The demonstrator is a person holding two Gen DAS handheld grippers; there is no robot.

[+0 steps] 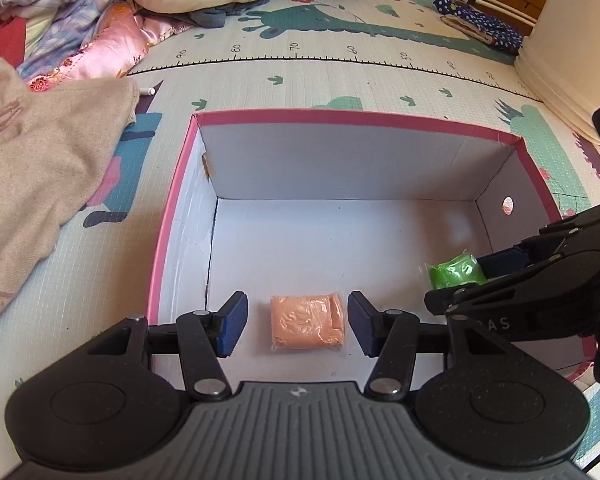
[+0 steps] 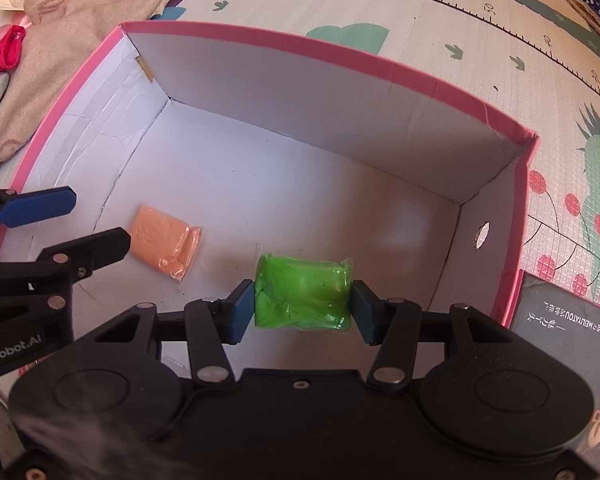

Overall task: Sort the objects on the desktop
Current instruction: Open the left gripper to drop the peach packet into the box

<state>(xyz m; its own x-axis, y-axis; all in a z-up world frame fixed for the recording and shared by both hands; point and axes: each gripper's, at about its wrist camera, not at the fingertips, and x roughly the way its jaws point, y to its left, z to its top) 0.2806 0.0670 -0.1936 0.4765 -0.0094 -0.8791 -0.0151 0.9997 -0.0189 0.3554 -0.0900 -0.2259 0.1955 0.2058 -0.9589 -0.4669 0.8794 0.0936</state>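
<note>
Two little bags of clay are in the pink-edged box [image 2: 260,40]. The orange clay bag [image 1: 308,322] lies on the box floor, between the wide-open pads of the left gripper [image 1: 296,324], not touched. The right gripper [image 2: 303,312] squeezes the green clay bag [image 2: 303,292] from both sides, low inside the box. I think the green one is being dropped off; next, those pads need to open.
</note>
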